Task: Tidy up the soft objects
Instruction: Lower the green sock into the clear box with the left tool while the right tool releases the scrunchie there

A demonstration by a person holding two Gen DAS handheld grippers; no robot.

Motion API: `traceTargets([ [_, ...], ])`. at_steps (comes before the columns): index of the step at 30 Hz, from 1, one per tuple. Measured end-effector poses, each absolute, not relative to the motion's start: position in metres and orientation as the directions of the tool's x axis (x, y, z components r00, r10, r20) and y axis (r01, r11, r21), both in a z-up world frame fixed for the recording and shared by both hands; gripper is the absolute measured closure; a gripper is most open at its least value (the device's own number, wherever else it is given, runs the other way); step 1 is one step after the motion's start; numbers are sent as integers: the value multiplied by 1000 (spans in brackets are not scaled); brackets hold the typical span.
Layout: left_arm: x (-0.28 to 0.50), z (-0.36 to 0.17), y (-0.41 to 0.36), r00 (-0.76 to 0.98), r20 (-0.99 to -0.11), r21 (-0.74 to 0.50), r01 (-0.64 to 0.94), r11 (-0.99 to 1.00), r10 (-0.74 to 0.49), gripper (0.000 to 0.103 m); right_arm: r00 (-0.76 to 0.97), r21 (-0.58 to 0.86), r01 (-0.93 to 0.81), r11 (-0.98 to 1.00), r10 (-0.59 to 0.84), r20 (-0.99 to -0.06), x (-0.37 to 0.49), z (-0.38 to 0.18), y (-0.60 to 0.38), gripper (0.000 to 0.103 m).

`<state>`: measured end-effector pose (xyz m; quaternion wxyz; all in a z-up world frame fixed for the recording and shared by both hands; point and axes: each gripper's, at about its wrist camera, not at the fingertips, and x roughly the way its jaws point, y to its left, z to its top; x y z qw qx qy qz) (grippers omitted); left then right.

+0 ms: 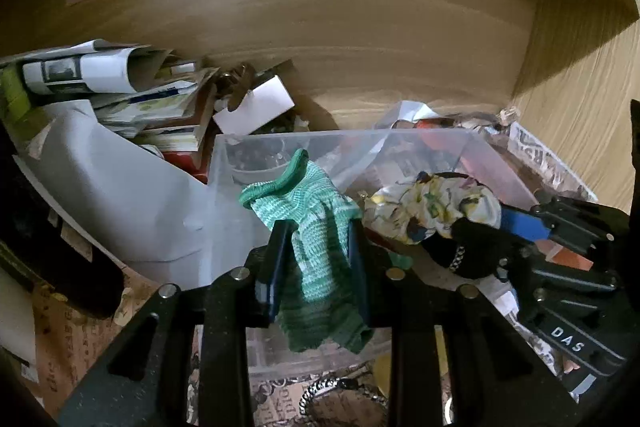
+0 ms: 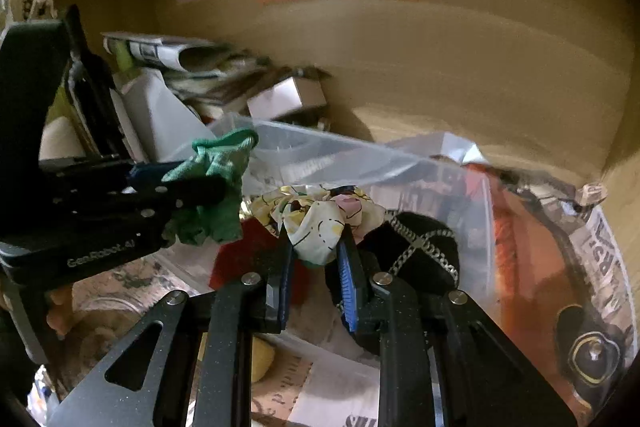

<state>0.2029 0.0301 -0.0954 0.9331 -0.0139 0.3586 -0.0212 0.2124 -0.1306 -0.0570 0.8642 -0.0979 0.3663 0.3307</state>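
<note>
The left gripper point(image 1: 318, 255) is clenched on a limp green knit cloth point(image 1: 316, 227) above the clear bin point(image 1: 400, 137); at its 3 o'clock the right gripper point(image 2: 314, 247) pinches a floral fabric bundle point(image 2: 316, 219). Both look light and floppy, best held mid-bunch.

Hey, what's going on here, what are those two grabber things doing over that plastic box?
A person is sorting soft items with two handheld grippers above a clear plastic bin on a cluttered wooden shelf. The left gripper is clamped on a green knit cloth, which hangs over the bin. The right gripper is pinching a floral fabric piece inside the bin, beside a black item with a silver chain. Papers and books are piled to the left.
</note>
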Motion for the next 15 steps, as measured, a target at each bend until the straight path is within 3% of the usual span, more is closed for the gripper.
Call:
traceTargets([
  [5,205,-100,27,732,-680,-20,39,999,-43,74,509,53,-632,773,466,-723,217,-66,-128,78],
  [11,205,-101,25,733,-680,-11,38,999,-35,59,529,43,-616,787,453,-718,216,-62,-131,55],
  [15,194,-93,27,749,-661,-19,35,999,-39,49,543,42,-610,791,456,-705,215,-55,-135,52],
])
